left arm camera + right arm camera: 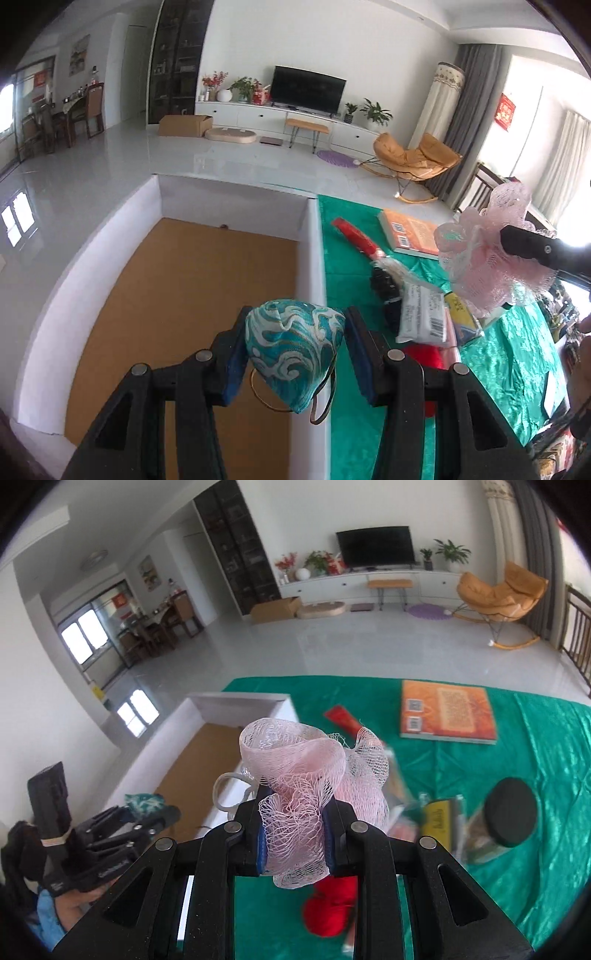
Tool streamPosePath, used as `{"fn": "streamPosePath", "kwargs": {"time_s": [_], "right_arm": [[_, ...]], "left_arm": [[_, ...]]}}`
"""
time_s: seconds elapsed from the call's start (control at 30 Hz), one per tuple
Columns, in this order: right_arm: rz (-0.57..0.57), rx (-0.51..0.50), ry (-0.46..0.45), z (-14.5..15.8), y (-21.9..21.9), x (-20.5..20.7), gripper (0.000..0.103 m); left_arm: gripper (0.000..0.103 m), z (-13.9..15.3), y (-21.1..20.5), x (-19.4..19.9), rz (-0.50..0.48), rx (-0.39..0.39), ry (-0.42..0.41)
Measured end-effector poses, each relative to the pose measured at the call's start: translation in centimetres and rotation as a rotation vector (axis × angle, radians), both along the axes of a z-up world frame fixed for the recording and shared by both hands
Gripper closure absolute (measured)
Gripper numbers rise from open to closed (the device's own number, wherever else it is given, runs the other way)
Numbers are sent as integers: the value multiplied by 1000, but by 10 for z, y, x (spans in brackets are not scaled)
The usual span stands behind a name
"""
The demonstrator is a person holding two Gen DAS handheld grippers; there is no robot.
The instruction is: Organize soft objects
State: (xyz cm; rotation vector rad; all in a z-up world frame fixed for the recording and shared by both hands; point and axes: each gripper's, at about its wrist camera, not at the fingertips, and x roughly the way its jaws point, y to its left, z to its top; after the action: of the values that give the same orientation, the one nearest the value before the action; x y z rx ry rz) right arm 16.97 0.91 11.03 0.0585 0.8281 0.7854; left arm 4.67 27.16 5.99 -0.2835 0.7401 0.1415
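Over the white box (236, 206), your left tool (295, 332) pinches the teal mask (291, 343); your right tool (295, 834) clamps the pink mesh puff (295, 768) above the bench (517, 738). Loose straps or netting could snag the box rim on release.

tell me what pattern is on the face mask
Teal with white swirling waves, face mask, clearest in the left wrist view.
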Motion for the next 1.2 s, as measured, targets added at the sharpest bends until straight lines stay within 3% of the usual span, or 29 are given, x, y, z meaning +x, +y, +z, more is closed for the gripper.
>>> {"fn": "streamPosePath", "kwargs": {"time_s": [0.1, 0.13, 0.17, 0.2, 0.23, 0.33, 0.43, 0.53, 0.63, 0.73, 0.8, 0.93, 1.0, 1.13, 1.2], "right_arm": [[115, 50, 25, -8, 61, -23, 75], [154, 65, 50, -14, 79, -30, 61], [188, 78, 83, -20, 93, -32, 38], [217, 93, 110, -26, 104, -37, 26], [230, 99, 119, -31, 110, -39, 22], [231, 69, 73, -43, 108, -49, 23], [145, -10, -29, -57, 78, -50, 23], [-9, -108, -129, -84, 27, -52, 23], [-224, -180, -168, -124, -47, -58, 23], [-432, -278, -154, -167, -113, -57, 23], [-546, -329, -131, -186, -150, -55, 23], [-669, -380, -136, -205, -200, -69, 23], [-705, -376, -94, -210, -209, -64, 23], [-695, -446, -30, -224, -207, -59, 23], [-692, -447, -52, -221, -207, -67, 23]], "left_arm": [[47, -13, 36, -29, 115, 87, 50], [30, -17, 44, -37, 158, 122, 66], [10, -22, 52, -44, 192, 145, 76], [6, -25, 57, -51, 213, 157, 74], [4, -28, 60, -57, 226, 165, 68], [4, -33, 60, -64, 224, 160, 58], [4, -31, 37, -64, 168, 135, 21], [4, -23, -12, -59, 34, 107, -33], [4, -26, -74, -54, -161, 66, -56], [2, -43, -138, -42, -331, 43, 3], [2, -70, -173, -33, -391, 41, 70], [3, -134, -207, -16, -421, 82, 195], [3, -154, -212, -7, -405, 116, 228], [2, -167, -220, 12, -382, 179, 221], [0, -170, -224, 24, -386, 196, 205]]}}
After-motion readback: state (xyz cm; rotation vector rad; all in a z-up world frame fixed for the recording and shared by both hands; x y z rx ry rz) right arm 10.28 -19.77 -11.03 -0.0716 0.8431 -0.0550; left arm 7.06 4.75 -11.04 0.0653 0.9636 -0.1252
